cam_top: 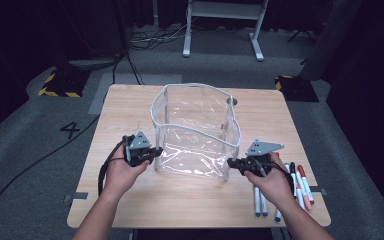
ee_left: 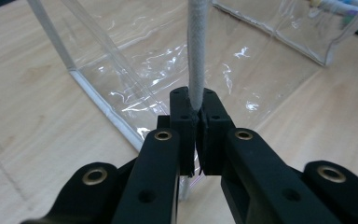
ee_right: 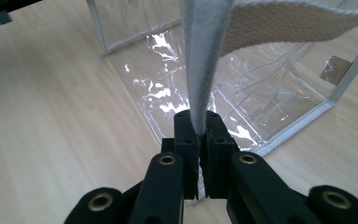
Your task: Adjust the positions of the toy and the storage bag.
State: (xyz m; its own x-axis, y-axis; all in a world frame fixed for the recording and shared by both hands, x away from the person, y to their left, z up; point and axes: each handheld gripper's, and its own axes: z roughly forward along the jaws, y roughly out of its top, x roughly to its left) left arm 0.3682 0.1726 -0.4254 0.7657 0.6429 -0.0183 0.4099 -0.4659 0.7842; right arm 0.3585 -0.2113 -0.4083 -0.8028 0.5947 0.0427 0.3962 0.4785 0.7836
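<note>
Hand-held gripper (ee_right: 199,122) pinches the clear bag's (ee_right: 242,98) white trim (ee_right: 200,60)

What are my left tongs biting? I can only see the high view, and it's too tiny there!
Observer: The left gripper view shows your left tongs shut tight on the white corner trim of the clear bag.
Operator: And the other ones?
Observer: In the right gripper view, the right tongs are closed on a flat white band at the bag's edge.
Operator: Anything else up there?
Observer: A beige woven strap runs off sideways from that band.
</note>
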